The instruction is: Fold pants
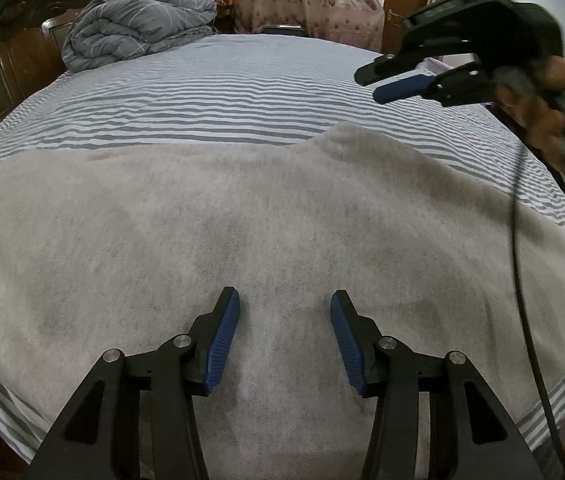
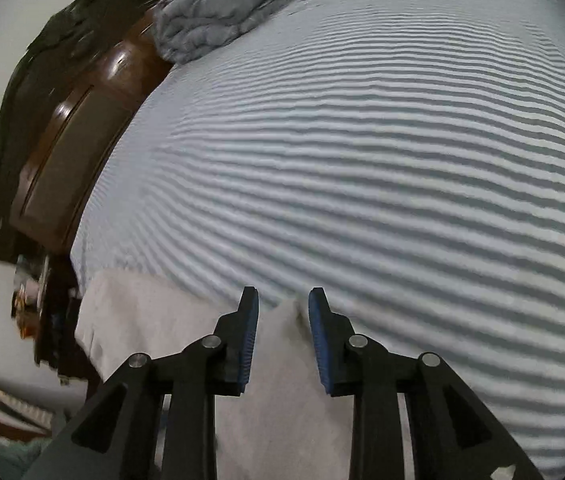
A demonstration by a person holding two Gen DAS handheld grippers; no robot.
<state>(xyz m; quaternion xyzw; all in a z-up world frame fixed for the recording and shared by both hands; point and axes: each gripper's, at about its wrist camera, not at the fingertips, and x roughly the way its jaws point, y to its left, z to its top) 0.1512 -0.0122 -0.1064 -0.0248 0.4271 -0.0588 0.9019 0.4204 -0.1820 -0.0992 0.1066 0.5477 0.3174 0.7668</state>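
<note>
Pants (image 1: 242,216) flat on striped bed (image 1: 242,92)

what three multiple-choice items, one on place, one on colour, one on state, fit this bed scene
1. Where is the bundled quilt?
A. far end of the bed, by the headboard
B. on the floor
C. on the pants

2. What colour are the pants?
A. black
B. light grey
C. red

3. How does the left hand-held gripper stand?
A. clamped on the quilt
B. gripping a cable
C. open above the pants

Answers: 1 A, it lies beside the wooden headboard; 2 B, pale grey cloth on the striped sheet; 3 C, nothing sits between its fingers.
</note>
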